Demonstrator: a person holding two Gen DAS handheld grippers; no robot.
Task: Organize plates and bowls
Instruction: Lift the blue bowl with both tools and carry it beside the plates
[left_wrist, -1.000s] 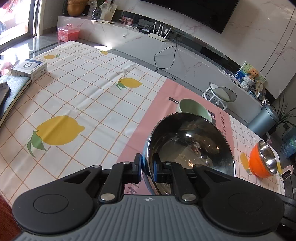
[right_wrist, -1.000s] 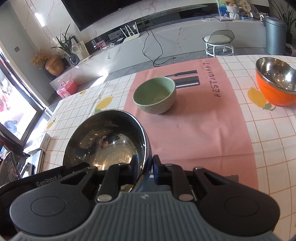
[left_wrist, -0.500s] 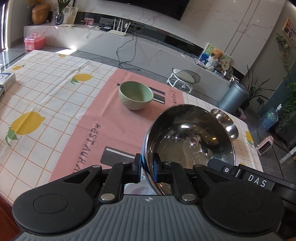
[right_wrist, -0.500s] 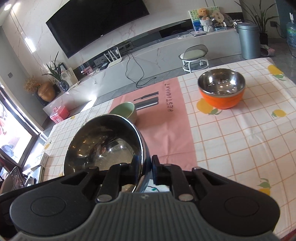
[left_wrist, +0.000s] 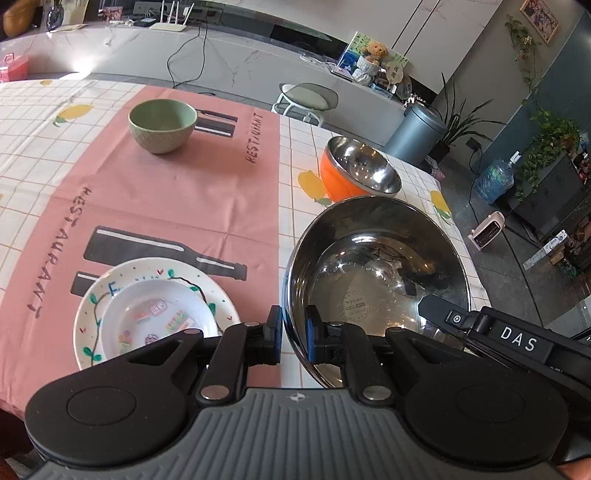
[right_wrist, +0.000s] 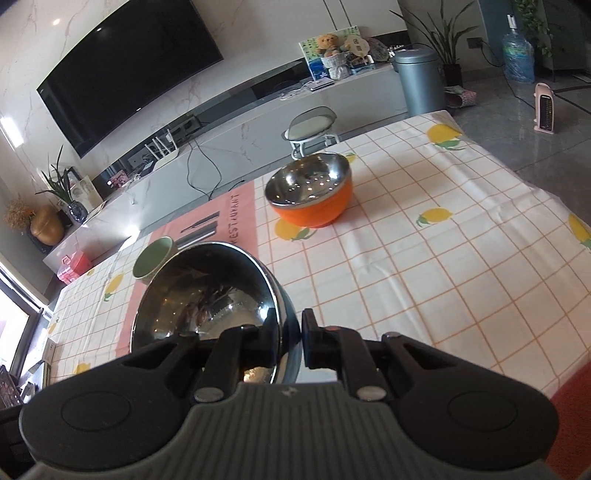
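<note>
Both grippers hold one large steel bowl (left_wrist: 376, 273) above the table. My left gripper (left_wrist: 293, 334) is shut on its left rim, and my right gripper (right_wrist: 288, 338) is shut on its right rim (right_wrist: 275, 295). An orange bowl with a steel inside (left_wrist: 356, 171) stands on the lemon cloth just beyond it, also in the right wrist view (right_wrist: 312, 197). A green bowl (left_wrist: 162, 123) sits on the pink mat further back, also in the right wrist view (right_wrist: 153, 256). A small white dish (left_wrist: 159, 323) rests on a painted plate (left_wrist: 92, 295) at the near left.
The pink placemat (left_wrist: 177, 192) lies over the lemon-print tablecloth (right_wrist: 443, 240). The table's right edge drops to the floor, where a small heater (left_wrist: 487, 234) stands. A stool (left_wrist: 308, 98), a bin (left_wrist: 415, 133) and a TV bench lie beyond the table.
Both grippers have swung to the right with the steel bowl. The orange bowl is now closer, and the stacked dish and plate have come into the left wrist view.
</note>
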